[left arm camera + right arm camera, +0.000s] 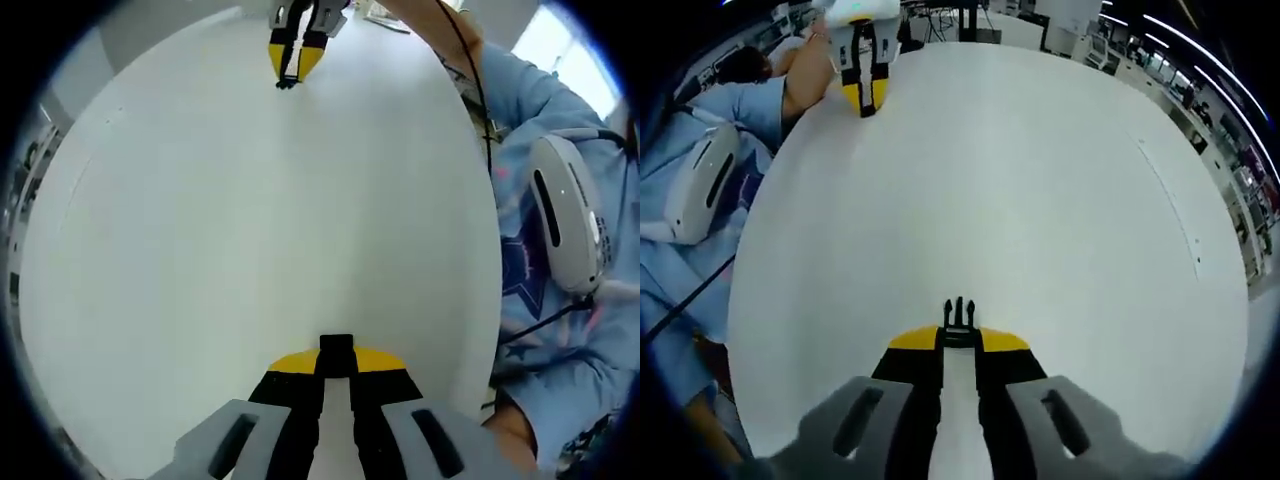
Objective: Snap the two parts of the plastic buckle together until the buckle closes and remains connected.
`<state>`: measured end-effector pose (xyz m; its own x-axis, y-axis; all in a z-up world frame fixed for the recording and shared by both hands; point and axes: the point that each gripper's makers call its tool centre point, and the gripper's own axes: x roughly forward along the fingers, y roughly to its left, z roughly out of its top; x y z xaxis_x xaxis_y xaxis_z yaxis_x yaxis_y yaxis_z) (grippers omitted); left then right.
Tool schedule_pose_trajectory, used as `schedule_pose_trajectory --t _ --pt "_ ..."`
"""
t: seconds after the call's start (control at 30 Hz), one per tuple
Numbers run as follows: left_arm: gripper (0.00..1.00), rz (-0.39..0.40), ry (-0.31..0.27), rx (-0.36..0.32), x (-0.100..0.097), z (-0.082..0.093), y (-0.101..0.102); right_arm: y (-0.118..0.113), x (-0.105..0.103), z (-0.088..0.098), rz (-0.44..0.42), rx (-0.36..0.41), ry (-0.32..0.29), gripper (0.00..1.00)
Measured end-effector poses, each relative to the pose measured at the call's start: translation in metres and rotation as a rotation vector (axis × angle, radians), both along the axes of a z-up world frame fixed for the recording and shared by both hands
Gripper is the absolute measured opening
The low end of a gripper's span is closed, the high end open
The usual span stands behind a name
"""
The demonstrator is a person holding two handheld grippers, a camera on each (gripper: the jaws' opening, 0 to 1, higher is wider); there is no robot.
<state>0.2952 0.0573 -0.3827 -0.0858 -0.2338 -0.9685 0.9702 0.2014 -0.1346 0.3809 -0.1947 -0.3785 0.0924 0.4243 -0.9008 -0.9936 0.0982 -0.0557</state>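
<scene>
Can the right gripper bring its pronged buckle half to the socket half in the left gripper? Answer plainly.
Probably yes. The right gripper holds the pronged buckle half, the left gripper the socket half; bare white table lies between.

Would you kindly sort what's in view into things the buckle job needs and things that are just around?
Needed for the job:
- socket half of the buckle, held in the left gripper
- pronged half of the buckle, held in the right gripper
- white table

Just around:
- white headset
- black cable

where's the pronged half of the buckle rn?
The pronged buckle half is clamped at the right gripper tips, bottom centre of the right gripper view, over the white table, far from the left gripper.
</scene>
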Motion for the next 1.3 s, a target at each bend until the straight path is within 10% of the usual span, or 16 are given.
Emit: schedule_pose_trajectory --t 1.3 --pt "0.09 0.001 0.014 -0.021 -0.003 0.003 -0.003 0.037 -0.073 0.000 0.107 -0.015 0.010 0.12"
